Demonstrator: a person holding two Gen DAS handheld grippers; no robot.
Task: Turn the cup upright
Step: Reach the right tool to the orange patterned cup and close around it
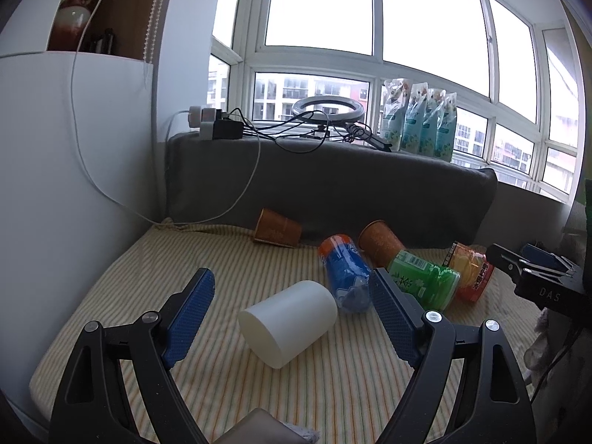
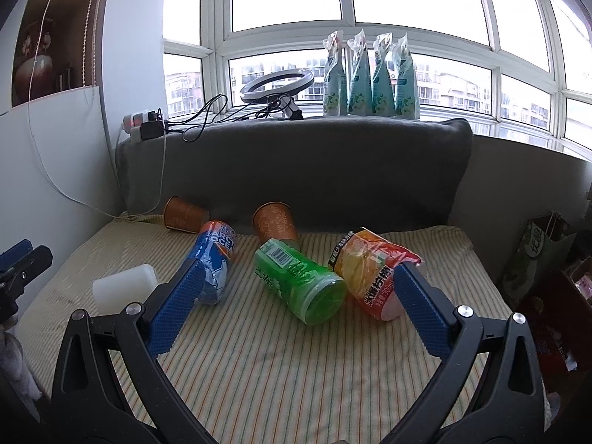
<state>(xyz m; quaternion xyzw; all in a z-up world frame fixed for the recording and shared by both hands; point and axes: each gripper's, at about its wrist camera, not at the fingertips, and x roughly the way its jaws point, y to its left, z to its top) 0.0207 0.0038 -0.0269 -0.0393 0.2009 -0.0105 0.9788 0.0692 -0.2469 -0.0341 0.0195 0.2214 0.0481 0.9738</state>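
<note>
The left tongs (image 1: 292, 288) stand wide apart and hold nothing; the white cup (image 1: 288, 323) lies on its side between the fingers, touching neither. The right tongs (image 2: 296, 281) are also wide apart and empty, around the green bottle (image 2: 301, 283). Striped cushion (image 2: 277, 366) in front of the white cup is bare; a blue bottle (image 1: 346, 277) lies just behind the cup.

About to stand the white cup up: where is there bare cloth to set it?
Bare striped cloth lies in front of the tipped white plastic cup and the green bottle. It is crowded behind: blue bottle, two brown paper cups, orange pouch.
</note>
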